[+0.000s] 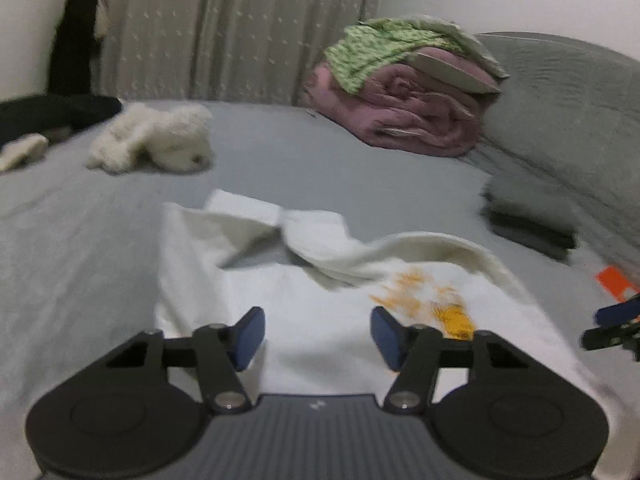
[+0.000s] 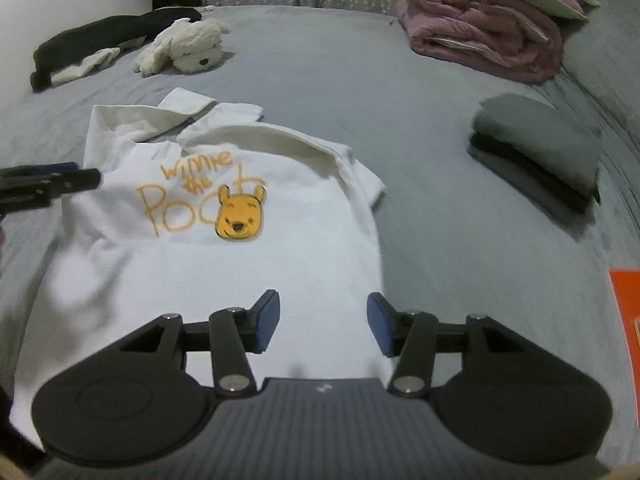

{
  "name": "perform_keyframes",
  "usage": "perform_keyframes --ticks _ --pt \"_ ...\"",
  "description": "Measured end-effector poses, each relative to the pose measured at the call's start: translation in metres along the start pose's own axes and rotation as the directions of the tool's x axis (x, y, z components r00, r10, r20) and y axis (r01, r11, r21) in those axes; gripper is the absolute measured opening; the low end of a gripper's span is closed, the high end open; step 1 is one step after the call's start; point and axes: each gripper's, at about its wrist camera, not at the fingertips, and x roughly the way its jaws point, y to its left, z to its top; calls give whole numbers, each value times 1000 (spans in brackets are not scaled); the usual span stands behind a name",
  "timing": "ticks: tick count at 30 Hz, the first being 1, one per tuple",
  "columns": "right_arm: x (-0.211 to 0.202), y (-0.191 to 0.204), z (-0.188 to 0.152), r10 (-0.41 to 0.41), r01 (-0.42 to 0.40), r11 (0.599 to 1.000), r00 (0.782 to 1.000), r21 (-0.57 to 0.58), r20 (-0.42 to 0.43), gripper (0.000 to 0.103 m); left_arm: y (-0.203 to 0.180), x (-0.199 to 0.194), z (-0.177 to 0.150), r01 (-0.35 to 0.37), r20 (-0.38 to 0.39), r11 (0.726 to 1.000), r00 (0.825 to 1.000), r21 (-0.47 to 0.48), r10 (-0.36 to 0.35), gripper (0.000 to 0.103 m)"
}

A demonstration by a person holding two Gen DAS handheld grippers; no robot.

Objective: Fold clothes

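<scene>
Right wrist view reads the orange print on the white t-shirt (image 2: pixel 224 240); left view blurs it. Shirt lies on the bed (image 2: pixel 440 220), sleeve folded at 11 o'clock. Left gripper (image 1: pixel 318 334) and right gripper (image 2: pixel 323 326) both spread, empty.

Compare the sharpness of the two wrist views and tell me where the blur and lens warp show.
Left wrist view: motion blur smears the white T-shirt and its orange print past reading; the folded grey clothes are streaked. Right wrist view: sharper, the print is readable, with soft edges. Both: fisheye bends the bed outward, dark corners, dim flat light.
</scene>
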Motion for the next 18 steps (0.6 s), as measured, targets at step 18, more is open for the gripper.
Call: perform_keyframes --ticks 18 --pt "119 104 107 38 -24 964 998 -264 51 53 64 58 7 -109 -145 952 987 -285 70 57"
